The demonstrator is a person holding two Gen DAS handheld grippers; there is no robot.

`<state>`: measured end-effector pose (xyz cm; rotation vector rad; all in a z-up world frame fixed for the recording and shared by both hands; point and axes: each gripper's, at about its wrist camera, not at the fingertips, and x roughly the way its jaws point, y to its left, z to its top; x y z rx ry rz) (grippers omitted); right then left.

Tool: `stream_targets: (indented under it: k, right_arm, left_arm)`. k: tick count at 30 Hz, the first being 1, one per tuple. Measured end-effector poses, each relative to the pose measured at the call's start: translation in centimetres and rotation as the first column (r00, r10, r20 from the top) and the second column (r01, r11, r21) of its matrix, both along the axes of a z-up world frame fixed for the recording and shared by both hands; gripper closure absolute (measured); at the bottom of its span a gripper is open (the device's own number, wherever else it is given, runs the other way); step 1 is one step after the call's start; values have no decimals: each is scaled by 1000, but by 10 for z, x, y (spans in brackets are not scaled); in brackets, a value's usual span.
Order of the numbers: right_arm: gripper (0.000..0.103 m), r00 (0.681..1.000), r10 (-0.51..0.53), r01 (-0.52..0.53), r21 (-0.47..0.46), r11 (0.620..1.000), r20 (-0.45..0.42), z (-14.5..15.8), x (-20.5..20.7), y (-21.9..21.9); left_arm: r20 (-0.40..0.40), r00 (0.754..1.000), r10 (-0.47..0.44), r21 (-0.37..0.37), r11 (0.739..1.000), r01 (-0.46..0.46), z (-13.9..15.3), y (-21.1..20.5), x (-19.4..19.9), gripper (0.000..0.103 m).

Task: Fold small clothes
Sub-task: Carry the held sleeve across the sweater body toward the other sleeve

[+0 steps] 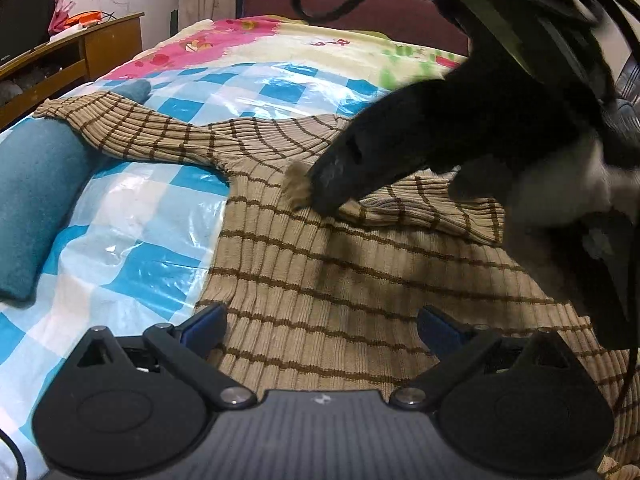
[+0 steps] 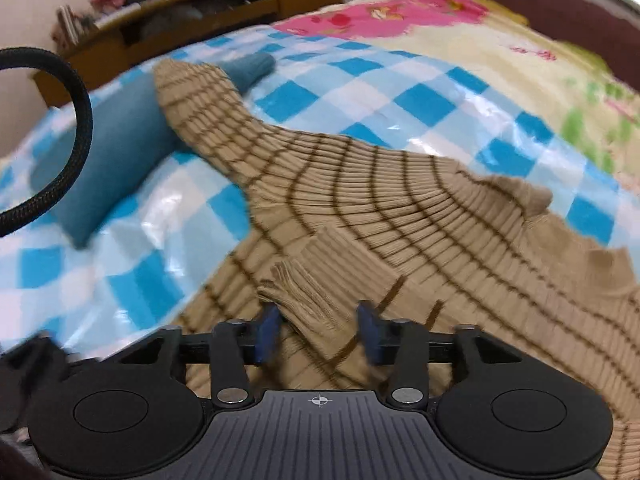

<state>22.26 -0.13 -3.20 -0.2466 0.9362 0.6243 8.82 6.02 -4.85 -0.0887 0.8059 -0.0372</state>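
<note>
A tan ribbed sweater with brown grid lines [image 1: 320, 272] lies flat on the bed, also in the right wrist view [image 2: 400, 216]. One sleeve [image 1: 132, 128] stretches out to the far left. The other sleeve's cuff [image 2: 316, 304] is folded over the body. My right gripper [image 2: 318, 330] has its jaws partly open around that cuff, which lies between the blue pads. It shows in the left wrist view [image 1: 320, 188] as a black shape touching the cuff. My left gripper [image 1: 322, 326] is wide open and empty, low over the sweater's body.
The bed is covered by a blue-and-white checked plastic sheet [image 1: 140, 232] over a flowery quilt [image 1: 320, 48]. A teal garment [image 1: 36, 200] lies at the left under the outstretched sleeve. A wooden cabinet [image 1: 80, 56] stands beyond the bed. Black cables hang above.
</note>
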Motion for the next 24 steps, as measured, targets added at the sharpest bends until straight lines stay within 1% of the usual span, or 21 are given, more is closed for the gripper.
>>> stream_targets:
  k: [1,4,5,7,9,10,11,12,13,14,16,19,21,24]
  right_arm:
    - [92,999,-35,35,29,999,-12,3,3,-2]
    - [92,993,-116,115,110,987,7,21,5,-9]
    - [92,991,-131,128,140,982,13,27,6,-9]
    - [92,990,-141,133,170,976,32,31,7,-4]
    - [90,990,-136,129,155,980,36,24,10,7]
    - [87,993,-121,120,126,985,5,16,15,13]
    - [87,993,-117,119,99,988,-32,7,20,17]
    - [86,992,-109,115,91,989,-68,0,22,17]
    - [86,990,-102,111,92,990,-100,-3,24,16]
    - [84,989,-97,109,104,989,-115,-2,23,13]
    - [79,987,-85,105,144,984,-139,6,22,5]
    - [71,989,-42,73,213,974,-145,20,19,-6]
    - [61,992,-48,72,205,976,-120,19,17,-8]
    - [61,982,-59,89,163,983,-180,-1,22,-5]
  left_arm:
    - [1,1000,2,-4,1000,-2,0,1,0,0]
    - [5,1000,10,-15,1000,-10,1,3,-1,0]
    - [6,1000,12,-19,1000,-12,2,4,-1,0]
    - [6,1000,13,-22,1000,-13,2,4,-1,0]
    - [6,1000,13,-18,1000,-13,2,4,-1,0]
    - [0,1000,12,4,1000,-12,1,2,-1,0]
    - [-2,1000,5,27,1000,-5,0,0,-1,0]
    - [-3,1000,-6,35,999,6,0,-1,-1,0]
    - [2,1000,-14,37,999,13,0,-2,-3,0]
    - [12,1000,-17,38,999,16,1,-3,-4,0]
    - [12,1000,-16,32,999,15,1,-2,-3,0]
    - [1,1000,1,6,1000,-1,1,2,-2,0]
    - [-1,1000,11,-4,1000,-11,0,4,-2,0]
    - [1,1000,11,15,1000,-11,-1,0,-2,0]
